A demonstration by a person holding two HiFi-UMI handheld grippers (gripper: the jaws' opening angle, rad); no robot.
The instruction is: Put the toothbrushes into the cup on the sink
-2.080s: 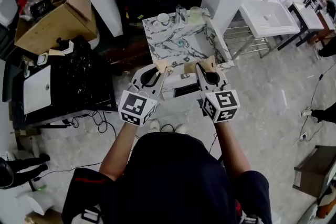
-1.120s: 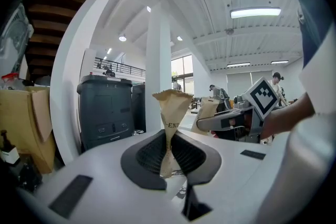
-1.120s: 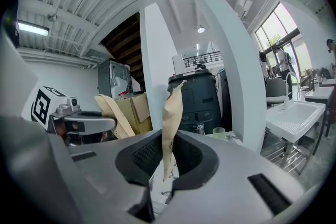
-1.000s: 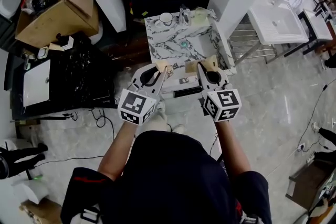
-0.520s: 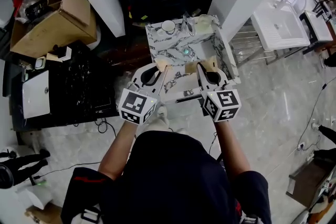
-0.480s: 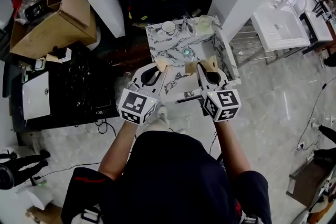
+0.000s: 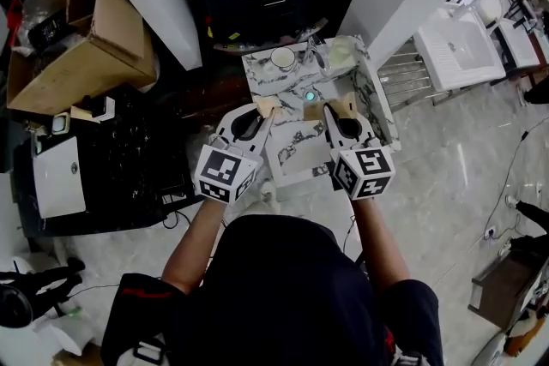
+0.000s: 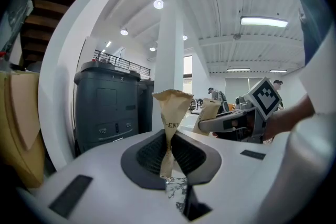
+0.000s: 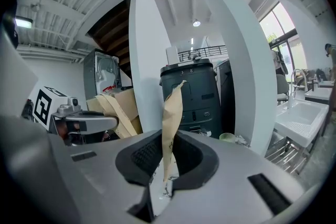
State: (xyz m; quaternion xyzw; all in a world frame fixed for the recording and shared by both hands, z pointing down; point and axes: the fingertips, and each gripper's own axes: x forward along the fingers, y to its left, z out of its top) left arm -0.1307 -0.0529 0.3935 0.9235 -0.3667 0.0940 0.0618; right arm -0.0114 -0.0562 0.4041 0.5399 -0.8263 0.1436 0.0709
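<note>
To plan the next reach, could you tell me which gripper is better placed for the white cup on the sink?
Probably the left gripper: the white cup stands almost straight ahead of it on the sink's back-left corner; the right gripper lines up further right.

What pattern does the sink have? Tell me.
White marble with dark grey veining; the sink shows best in the head view.

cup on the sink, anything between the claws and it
Nothing visible does. In the head view only the open basin of the marble sink lies between the left claw, the right claw and the white cup on its back rim; the faucet stands beside the cup, not in front.
</note>
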